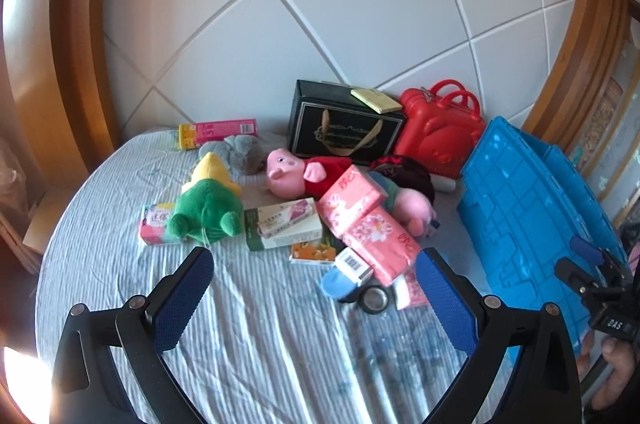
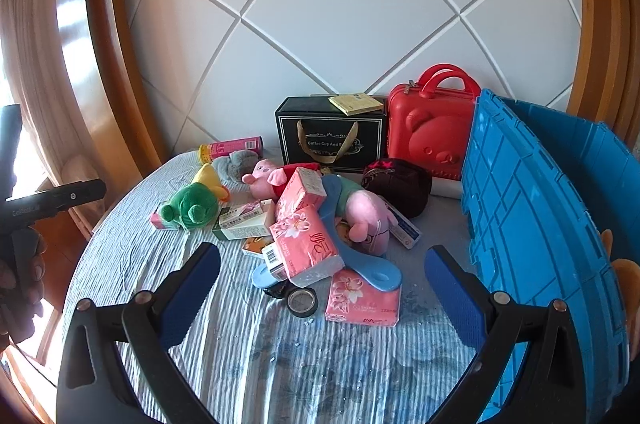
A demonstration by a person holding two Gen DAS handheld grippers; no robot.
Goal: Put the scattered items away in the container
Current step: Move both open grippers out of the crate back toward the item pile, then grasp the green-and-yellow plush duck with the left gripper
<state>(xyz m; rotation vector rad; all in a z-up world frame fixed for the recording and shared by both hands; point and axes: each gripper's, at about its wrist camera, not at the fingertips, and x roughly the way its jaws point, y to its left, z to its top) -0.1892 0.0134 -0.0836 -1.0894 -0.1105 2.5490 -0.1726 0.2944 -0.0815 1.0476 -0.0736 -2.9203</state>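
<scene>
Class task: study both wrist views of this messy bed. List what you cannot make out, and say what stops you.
- Blue crate interior: both views, its near wall hides the contents.
- Orange object behind the crate: right wrist view, mostly hidden by that wall.
- Small print on the green-and-white box: too small in both views.
- Black tape roll: partly covered by the blue plastic piece.

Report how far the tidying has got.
Done: nothing visibly; the toys, tissue packs and boxes lie piled on the bed beside the blue crate. In hand: nothing; left gripper and right gripper are open and empty. Left: the whole pile.
</scene>
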